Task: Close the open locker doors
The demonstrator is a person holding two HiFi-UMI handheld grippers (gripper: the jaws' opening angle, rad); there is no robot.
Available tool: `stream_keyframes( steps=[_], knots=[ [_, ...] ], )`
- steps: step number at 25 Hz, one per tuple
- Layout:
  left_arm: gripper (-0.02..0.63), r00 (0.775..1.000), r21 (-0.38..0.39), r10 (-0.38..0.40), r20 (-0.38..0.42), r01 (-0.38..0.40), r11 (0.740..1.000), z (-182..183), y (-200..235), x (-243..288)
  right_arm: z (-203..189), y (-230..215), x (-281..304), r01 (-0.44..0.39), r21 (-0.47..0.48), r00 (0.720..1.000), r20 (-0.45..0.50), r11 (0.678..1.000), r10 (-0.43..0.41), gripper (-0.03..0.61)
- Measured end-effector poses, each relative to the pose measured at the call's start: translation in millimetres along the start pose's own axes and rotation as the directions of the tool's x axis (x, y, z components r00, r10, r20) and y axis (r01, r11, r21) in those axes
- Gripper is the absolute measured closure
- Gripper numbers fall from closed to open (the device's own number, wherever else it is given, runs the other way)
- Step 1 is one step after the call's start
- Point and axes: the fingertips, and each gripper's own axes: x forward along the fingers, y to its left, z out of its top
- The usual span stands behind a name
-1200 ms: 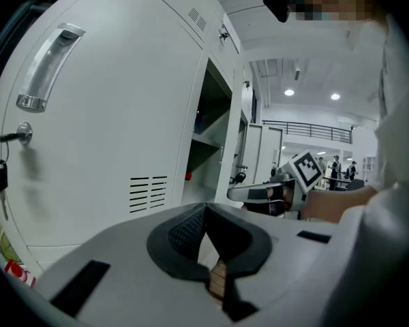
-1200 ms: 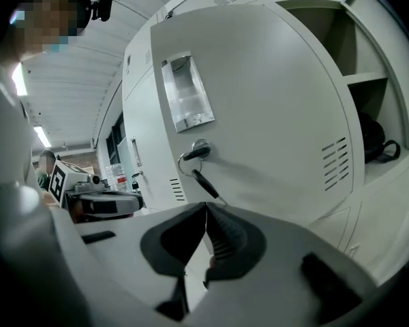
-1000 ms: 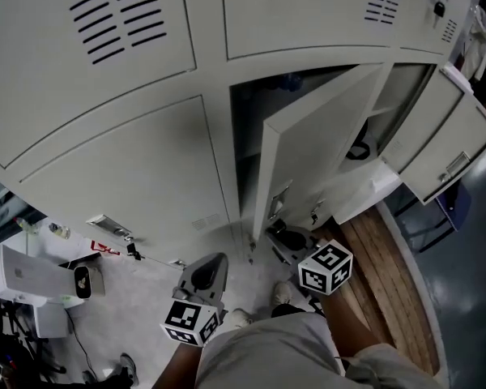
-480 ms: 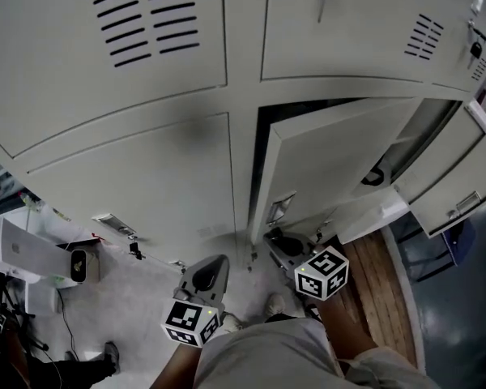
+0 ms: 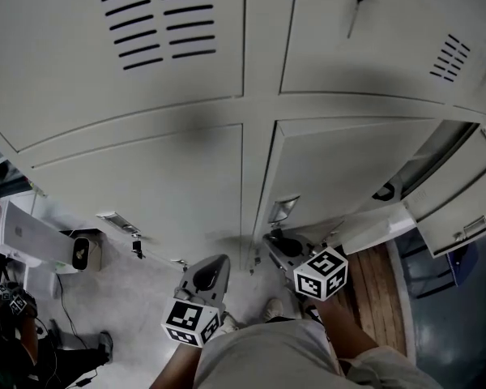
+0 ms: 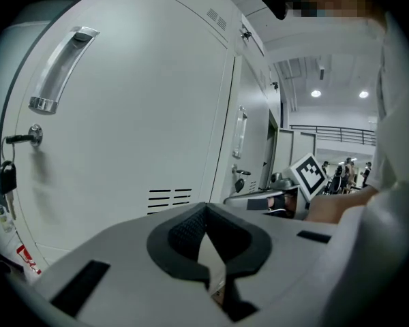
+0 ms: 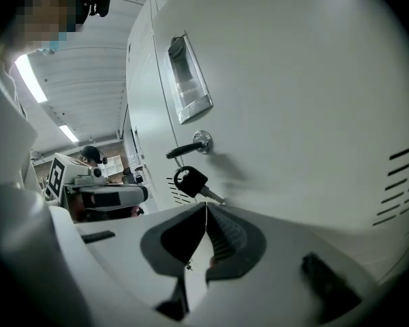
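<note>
The lower middle locker door (image 5: 348, 168) stands about flush with the grey frame, its recessed handle (image 5: 283, 209) at the bottom edge. My right gripper (image 5: 274, 241) is shut and empty, its tips right at this door (image 7: 293, 114), just below the hanging key (image 7: 191, 180) and latch lever (image 7: 187, 148). My left gripper (image 5: 213, 267) is shut on nothing, held off the lower left door (image 6: 136, 114), which is closed. To the far right another locker door (image 5: 462, 205) hangs open, with a dark gap behind it.
A pale panel (image 5: 377, 227) juts out low between the middle and right lockers. Wooden boards (image 5: 373, 278) lie on the floor at right. A white box (image 5: 24, 245) and a person's gloved hand (image 5: 12, 306) are at the lower left.
The lower middle door has swung from wide open to about flush with the frame. My right gripper stayed at its lower edge; the left gripper has hardly moved.
</note>
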Motion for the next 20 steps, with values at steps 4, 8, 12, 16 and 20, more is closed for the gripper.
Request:
stream_keyframes(
  steps=[4, 8, 12, 16, 20],
  knots=[
    [0.598, 1.000, -0.006, 0.025, 0.004, -0.025, 1.000, 0.8, 4.3, 2.6, 2.2, -4.0, 4.5, -0.019, -0.006, 1.000, -0.005, 1.000, 0.019, 0.551],
    [0.598, 0.999, -0.009, 0.044, 0.007, -0.044, 0.999, 1.4, 6.2, 4.0, 4.4, -7.6, 8.4, -0.035, -0.009, 0.999, -0.008, 0.999, 0.035, 0.551],
    [0.598, 0.997, -0.016, 0.071, 0.007, -0.070, 0.997, 0.8, 11.3, 2.9, 6.5, -12.4, 10.4, -0.052, -0.018, 0.999, -0.013, 0.998, 0.052, 0.551],
    [0.598, 0.996, -0.020, 0.094, 0.007, -0.094, 0.995, -0.2, 17.8, 1.2, 5.0, -11.2, 12.5, -0.082, -0.050, 0.996, -0.027, 0.995, 0.081, 0.551],
    [0.598, 0.994, -0.024, 0.113, 0.007, -0.113, 0.993, -0.6, 22.5, -0.1, 5.1, -11.7, 12.5, -0.096, -0.037, 0.995, -0.027, 0.995, 0.095, 0.551]
  ],
)
